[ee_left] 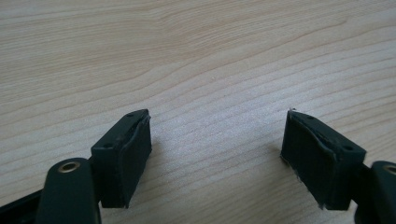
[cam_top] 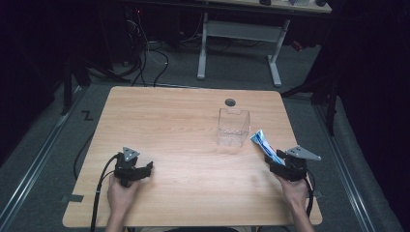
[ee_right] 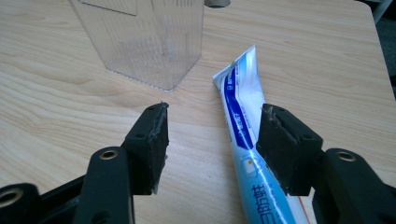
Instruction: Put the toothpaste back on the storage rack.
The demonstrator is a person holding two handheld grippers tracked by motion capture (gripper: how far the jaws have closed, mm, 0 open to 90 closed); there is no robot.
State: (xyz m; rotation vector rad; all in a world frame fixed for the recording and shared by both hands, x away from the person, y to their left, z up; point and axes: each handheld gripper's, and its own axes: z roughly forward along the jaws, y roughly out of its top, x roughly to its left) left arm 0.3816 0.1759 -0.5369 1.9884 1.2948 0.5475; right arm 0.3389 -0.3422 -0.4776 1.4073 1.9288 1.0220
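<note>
On the wooden table point(cam_top: 183, 125) there are two loose things: one clear plastic container point(cam_top: 233, 127) and one blue-and-white toothpaste tube point(cam_top: 265, 145). There are also two hand-held grippers, one in each of the person's hands.

The clear plastic container stands upright on the far right part of the table, just on the near side of a round grey hole point(cam_top: 230, 102) in the tabletop. The toothpaste tube lies flat on the wood just to the right of the container and a little nearer the person, apart from it, its crimped end pointing towards the container's near right corner.

The right gripper point(cam_top: 285, 164) sits near the right edge of the table, on the near side of the container, held from behind by the right hand point(cam_top: 295, 187) with the forearm coming in from the table's near edge. In the right gripper view its jaws stand spread apart with the tube lying between them, close against the inner face of one jaw; whether it touches is unclear.

The left gripper point(cam_top: 138, 170) rests far to the left of the container, near the table's front edge, gripped by the left hand point(cam_top: 121, 191). In the left gripper view its jaws are wide apart over bare wood.
</note>
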